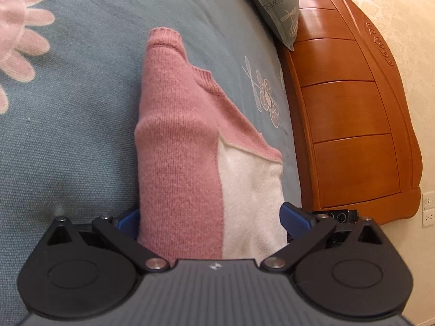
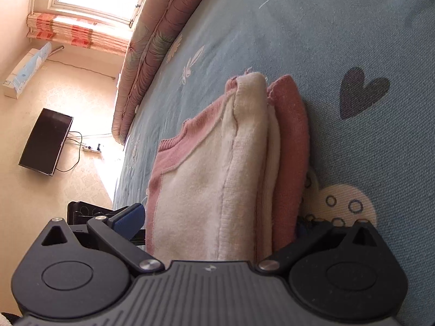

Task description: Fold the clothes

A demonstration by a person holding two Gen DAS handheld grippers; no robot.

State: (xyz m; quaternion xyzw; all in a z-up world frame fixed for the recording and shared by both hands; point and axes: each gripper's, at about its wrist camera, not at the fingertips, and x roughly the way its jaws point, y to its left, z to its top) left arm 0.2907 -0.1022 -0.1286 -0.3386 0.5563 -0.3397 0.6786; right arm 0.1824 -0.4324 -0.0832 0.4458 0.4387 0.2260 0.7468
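Both grippers, left (image 1: 210, 218) and right (image 2: 217, 220), straddle the folded sweater (image 1: 190, 141) on the bed (image 1: 68, 135) near its headboard edge, fingers spread. Soft, light, floppy knit; grip the thick folded edges.

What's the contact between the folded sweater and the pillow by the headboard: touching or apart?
Apart. The left wrist view shows a wide strip of blue bedspread between the sweater and the pillow.
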